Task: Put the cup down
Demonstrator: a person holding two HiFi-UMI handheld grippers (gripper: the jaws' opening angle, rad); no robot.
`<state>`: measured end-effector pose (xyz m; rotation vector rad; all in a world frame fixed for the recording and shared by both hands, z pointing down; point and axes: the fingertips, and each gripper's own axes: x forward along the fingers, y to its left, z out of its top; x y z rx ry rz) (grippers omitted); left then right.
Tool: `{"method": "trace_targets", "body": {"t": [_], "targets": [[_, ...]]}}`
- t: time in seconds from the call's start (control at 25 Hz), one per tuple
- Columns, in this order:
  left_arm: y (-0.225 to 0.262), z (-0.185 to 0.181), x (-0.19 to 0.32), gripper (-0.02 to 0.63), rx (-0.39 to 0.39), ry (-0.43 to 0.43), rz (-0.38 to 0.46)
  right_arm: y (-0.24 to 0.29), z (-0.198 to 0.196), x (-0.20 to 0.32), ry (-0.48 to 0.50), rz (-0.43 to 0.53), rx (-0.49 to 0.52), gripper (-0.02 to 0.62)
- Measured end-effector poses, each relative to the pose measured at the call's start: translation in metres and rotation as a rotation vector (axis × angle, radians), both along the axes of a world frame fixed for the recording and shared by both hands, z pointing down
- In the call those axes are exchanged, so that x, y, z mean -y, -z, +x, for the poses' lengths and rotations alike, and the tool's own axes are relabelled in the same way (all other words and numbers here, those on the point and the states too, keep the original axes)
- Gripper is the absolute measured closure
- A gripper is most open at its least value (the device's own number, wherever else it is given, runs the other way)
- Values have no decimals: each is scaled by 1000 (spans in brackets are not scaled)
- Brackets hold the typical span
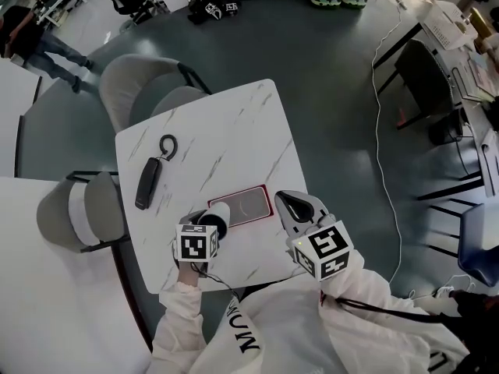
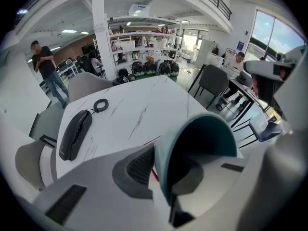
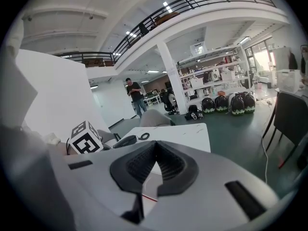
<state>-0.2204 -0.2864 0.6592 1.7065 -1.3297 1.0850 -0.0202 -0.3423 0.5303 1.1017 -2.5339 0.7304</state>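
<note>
Jaws gripping the cup (image 2: pixel 202 129) rim show only in left gripper view

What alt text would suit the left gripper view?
The left gripper clamps the wall of a teal cup, one jaw inside it, its mouth facing the camera. Behind lies a white table with a black handset; a person stands far off at left.

a black handset (image 1: pixel 148 182) lies on the white marbled surface (image 1: pixel 234 131), its coiled cord (image 1: pixel 168 144) just beyond; a red-edged mat (image 1: pixel 253 201) sits nearer the front; grey chairs (image 1: pixel 132 80) stand alongside.
</note>
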Motion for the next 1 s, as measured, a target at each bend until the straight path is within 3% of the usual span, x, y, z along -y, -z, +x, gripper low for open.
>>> {"method": "trace_targets", "body": {"t": [0.48,0.64,1.0], "targets": [[-27,8,2,575,19,-37,-157,-16,20,13,3,-49,-3,591],[-35,12,1,575,-1,-51,-185,-21,23,16,5,-62,-4,591],[-38,7,2,575,38,-37,-233,-27,28,21,7,-80,-9,591]]}}
